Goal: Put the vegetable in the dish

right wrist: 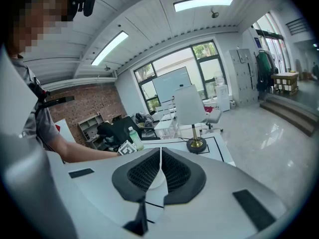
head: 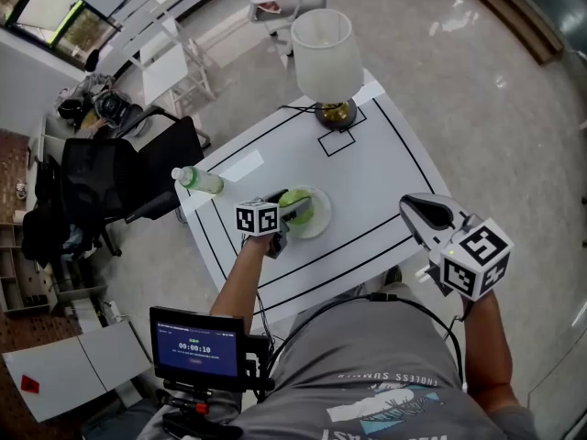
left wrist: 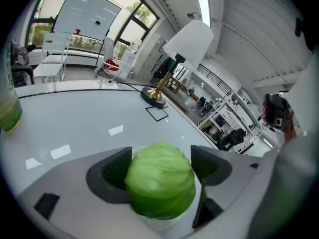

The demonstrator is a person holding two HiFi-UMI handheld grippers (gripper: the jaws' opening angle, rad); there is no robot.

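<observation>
A green cabbage (head: 295, 203) rests in a small white dish (head: 318, 224) near the middle of the white table (head: 385, 168). My left gripper (head: 292, 212) reaches over the dish with its jaws on either side of the cabbage (left wrist: 160, 180). In the left gripper view the right pad (left wrist: 212, 166) stands a little off the cabbage, so the jaws are open around it. A sliver of the dish (left wrist: 159, 223) shows under the cabbage. My right gripper (head: 424, 214) hovers off the table's right front edge, and its pads (right wrist: 177, 172) meet with nothing between them.
A lamp with a white shade (head: 327, 58) stands on a brass foot at the table's far side. A plastic bottle (head: 197, 181) lies at the left edge. A black chair (head: 119, 177) stands left of the table. A small screen (head: 197, 346) sits in front of the person.
</observation>
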